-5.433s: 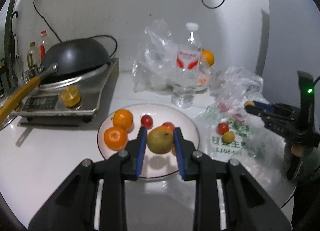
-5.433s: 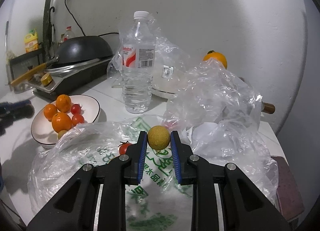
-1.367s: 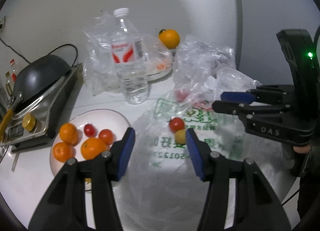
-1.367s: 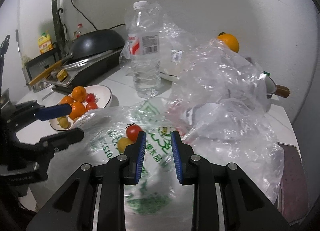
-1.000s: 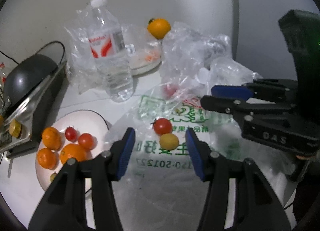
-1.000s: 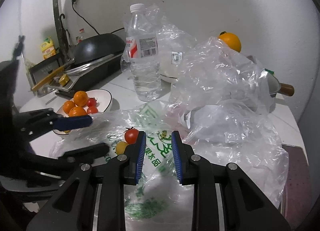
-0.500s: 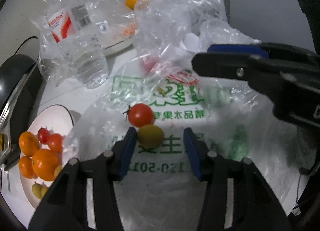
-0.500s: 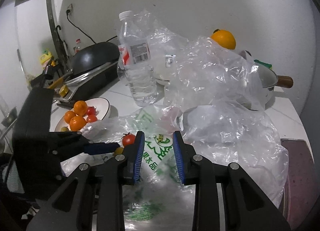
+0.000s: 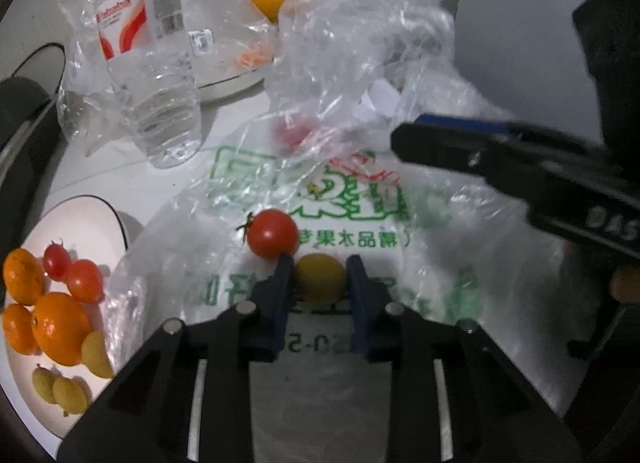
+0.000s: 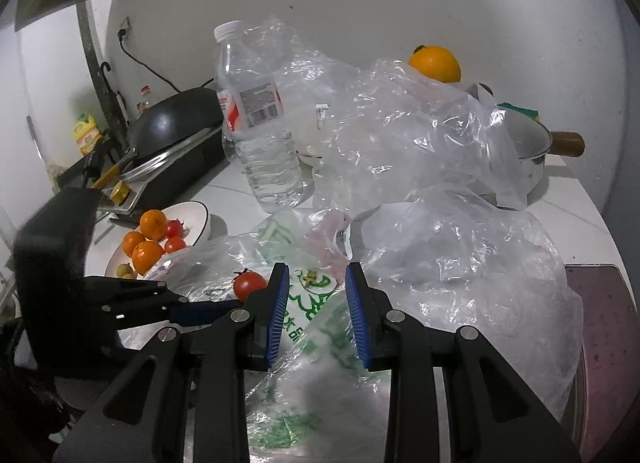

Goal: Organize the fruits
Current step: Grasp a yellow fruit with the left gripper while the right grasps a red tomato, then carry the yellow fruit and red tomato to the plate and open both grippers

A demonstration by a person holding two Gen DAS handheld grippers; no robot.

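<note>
A small yellow fruit (image 9: 320, 279) lies on a flattened plastic bag with green print (image 9: 352, 223), and my left gripper (image 9: 320, 261) is shut on it, both blue pads against its sides. A red tomato (image 9: 272, 233) sits just beyond, touching the left finger. The white plate (image 9: 80, 215) at the left holds oranges (image 9: 60, 327), small tomatoes and several yellow fruits. My right gripper (image 10: 316, 269) hovers shut over the same bag, nothing clearly between its pads. From that side the tomato (image 10: 249, 285) and the left gripper (image 10: 224, 307) show at lower left.
A water bottle (image 9: 152, 75) stands behind the bag beside crumpled clear plastic (image 10: 400, 135). Another orange (image 10: 434, 63) rests at the back on a covered dish. A saucepan (image 10: 524, 143) is at the right, a black wok on a cooker (image 10: 176, 119) at the left.
My left gripper has come down over the bag and closed its jaws on the yellow fruit. The right gripper has barely shifted.
</note>
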